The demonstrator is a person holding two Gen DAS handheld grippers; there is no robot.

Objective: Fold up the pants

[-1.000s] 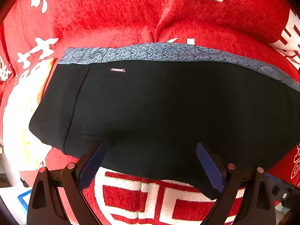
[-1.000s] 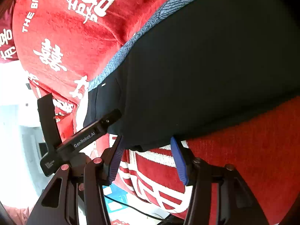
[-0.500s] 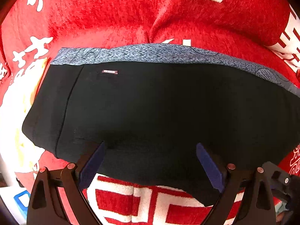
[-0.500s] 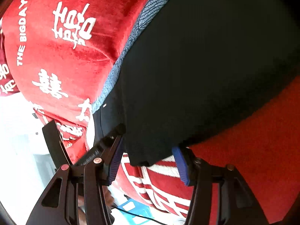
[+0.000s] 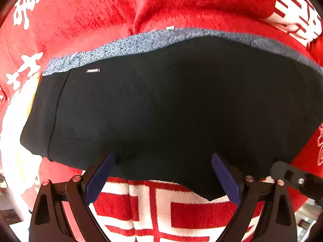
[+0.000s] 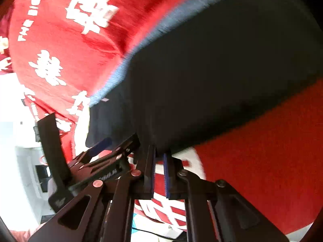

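Note:
Black pants (image 5: 171, 111) with a blue-grey patterned waistband (image 5: 141, 42) lie spread on a red blanket (image 5: 90, 10). My left gripper (image 5: 163, 161) is open, its blue pads on either side of the near hem. In the right wrist view the pants (image 6: 212, 70) fill the upper right. My right gripper (image 6: 159, 155) is shut on the near hem of the pants. The left gripper (image 6: 105, 145) shows there just to the left, at the same hem.
The red blanket with white characters (image 6: 50, 30) covers the surface. A red-and-white patterned patch (image 5: 161, 211) lies under the near hem. A white floor and pale furniture (image 6: 18, 161) show past the blanket's left edge.
My right gripper has closed on the pants' near hem; it was open before. The left gripper stays open and has pushed slightly forward over the hem.

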